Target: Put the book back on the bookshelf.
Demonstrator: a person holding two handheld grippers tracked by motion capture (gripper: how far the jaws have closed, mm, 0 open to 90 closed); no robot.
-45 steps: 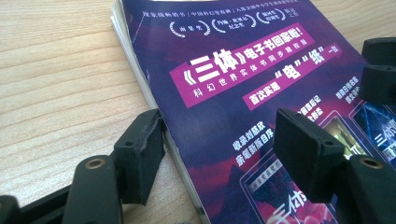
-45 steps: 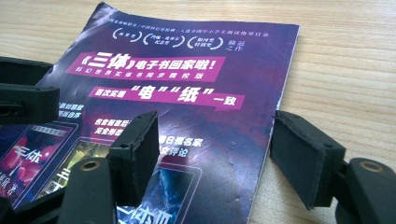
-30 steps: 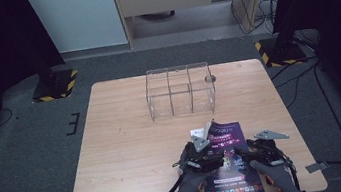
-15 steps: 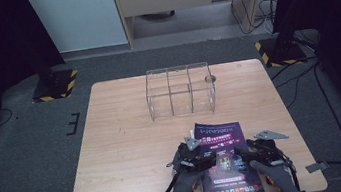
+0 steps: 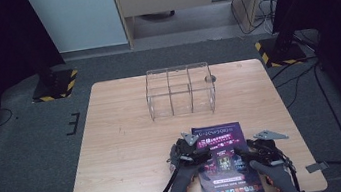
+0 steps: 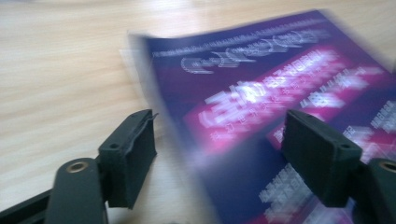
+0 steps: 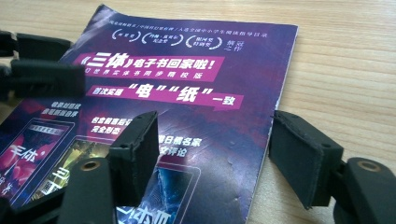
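Grey carpet (image 5: 31, 161) surrounds the work area, and dark curtains hang at 9 and 3 o'clock. On it stands the square light-wood table (image 5: 125, 148), the largest item we record. Toward 12 o'clock on the tabletop sits the clear acrylic organizer box with inner dividers (image 5: 180, 90), upright and well apart from both hands.

At 6 o'clock on the table we find the glossy purple-and-magenta magazine with white Chinese lettering (image 5: 225, 161), lying flat with its top edge toward the box. In the left gripper view its cover is motion-blurred; in the right gripper view the print is sharp, and one top corner curls up slightly.

We see the left black two-jaw gripper (image 5: 189, 150) at the magazine's 9 o'clock edge. Its jaws have just been opening. They stand spread, with one jaw over bare wood and the other over the cover. The magazine's edge lies between them, and the pads do not press on it.

We see the right black two-jaw gripper (image 5: 251, 149) at the magazine's 3 o'clock edge. Its jaws are also spread and straddle that edge, one over the cover and one over the wood. We see no pinch on the paper.
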